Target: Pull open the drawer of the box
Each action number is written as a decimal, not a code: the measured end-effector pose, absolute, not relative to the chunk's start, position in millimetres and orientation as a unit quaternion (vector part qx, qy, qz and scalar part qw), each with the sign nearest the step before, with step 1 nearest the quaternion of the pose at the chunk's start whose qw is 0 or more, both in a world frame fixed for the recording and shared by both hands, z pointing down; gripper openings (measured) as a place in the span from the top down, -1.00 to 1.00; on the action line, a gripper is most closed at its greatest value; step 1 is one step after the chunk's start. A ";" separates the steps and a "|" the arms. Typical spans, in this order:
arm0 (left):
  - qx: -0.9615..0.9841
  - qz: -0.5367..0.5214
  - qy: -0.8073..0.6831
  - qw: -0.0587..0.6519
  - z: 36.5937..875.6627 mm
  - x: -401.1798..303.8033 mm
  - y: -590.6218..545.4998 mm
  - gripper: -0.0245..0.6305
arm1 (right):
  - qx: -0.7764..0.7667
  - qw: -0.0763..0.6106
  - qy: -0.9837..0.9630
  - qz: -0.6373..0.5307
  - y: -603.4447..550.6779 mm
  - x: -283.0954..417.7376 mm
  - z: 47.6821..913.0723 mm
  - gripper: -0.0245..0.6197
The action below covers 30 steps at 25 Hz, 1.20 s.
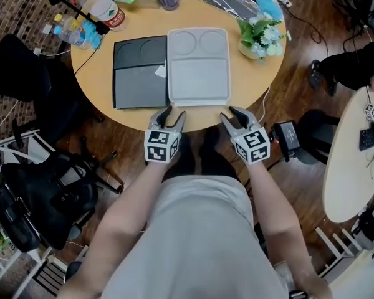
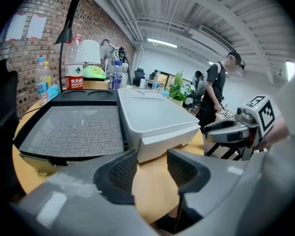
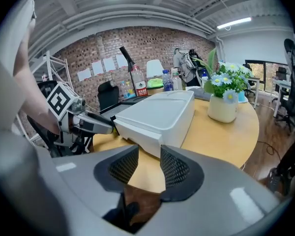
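Head view is showing the left hand-held gripper (image 1: 173, 114) and right hand-held gripper (image 1: 234, 114) hanging open and empty before the box (image 1: 198, 67) at the bench (image 1: 137, 23) edge, where pulling its drawer (image 2: 168, 141) is probably risking dragging the whole box off.

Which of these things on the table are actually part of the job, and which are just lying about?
Part of the job: the white box, its drawer at the near end, the left tool and the right tool, both open.

Just lying about: the black tray beside the box, the flower pot, the bottles at the far edge.
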State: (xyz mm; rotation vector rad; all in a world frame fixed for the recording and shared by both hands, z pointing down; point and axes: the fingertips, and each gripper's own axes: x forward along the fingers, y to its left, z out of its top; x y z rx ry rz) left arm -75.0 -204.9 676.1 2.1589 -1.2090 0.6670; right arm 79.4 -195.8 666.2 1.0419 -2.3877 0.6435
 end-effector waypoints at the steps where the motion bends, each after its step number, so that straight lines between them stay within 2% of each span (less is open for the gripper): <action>1: 0.803 0.252 -0.458 0.287 677.3 -74.1 -205.3 0.28 | 0.379 0.226 -0.866 0.233 -197.0 78.8 665.7 0.52; 6: 0.797 0.244 -0.471 0.288 679.0 -63.5 -209.4 0.13 | 0.383 0.232 -0.864 0.230 -202.2 75.7 667.3 0.52; 17: 0.792 0.237 -0.485 0.286 678.4 -58.3 -212.1 0.09 | 0.384 0.252 -0.859 0.226 -210.9 71.7 675.4 0.49; 25: 0.798 0.240 -0.472 0.287 678.0 -56.7 -210.4 0.03 | 0.388 0.248 -0.858 0.229 -207.7 63.5 675.9 0.34; 30: 0.804 0.248 -0.463 0.280 677.5 -55.8 -200.8 0.01 | 0.383 0.261 -0.858 0.220 -199.0 62.5 675.0 0.33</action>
